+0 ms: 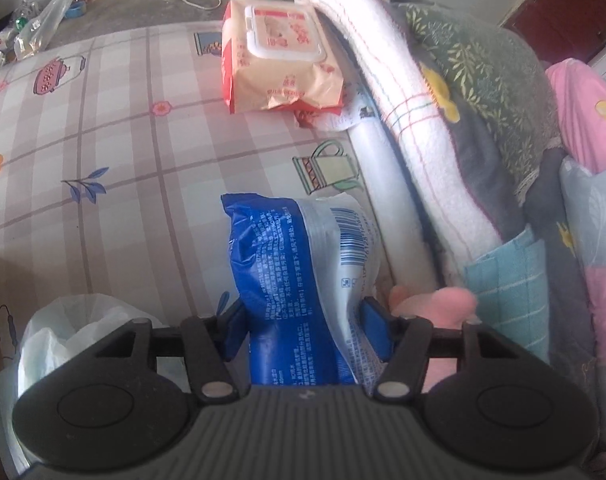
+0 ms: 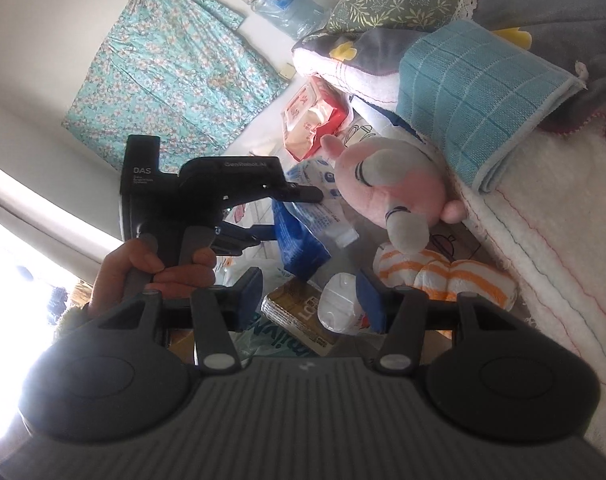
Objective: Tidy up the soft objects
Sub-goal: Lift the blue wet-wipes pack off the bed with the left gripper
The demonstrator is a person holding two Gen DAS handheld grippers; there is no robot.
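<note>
In the left wrist view, going left to right, a white plastic bag sits at about 8 o'clock on the checked bed sheet, and the left gripper at 6 o'clock is clamped on a blue-and-white soft pack, its blue pads pressed into both sides of the pack, which stands upright just above the sheet. At 12 o'clock an orange wipes pack lies flat against the rolled white towel, and at 3 o'clock bedding is piled, with a folded teal cloth tucked at its foot and a pink plush toy just right of the gripper. In the right wrist view the person's hand at 9 o'clock grips the left tool's handle; the right gripper at 6 o'clock stands wide apart and holds nothing, hovering over a brown packet and a small white pouch. An orange-striped cloth lies at 4 o'clock beside the towel. I judge the job part done: the wipes pack, towel and teal cloth look placed along the bedding, while the blue pack is in transit and the plush toy, striped cloth and small packets are probably yet to be sorted.
</note>
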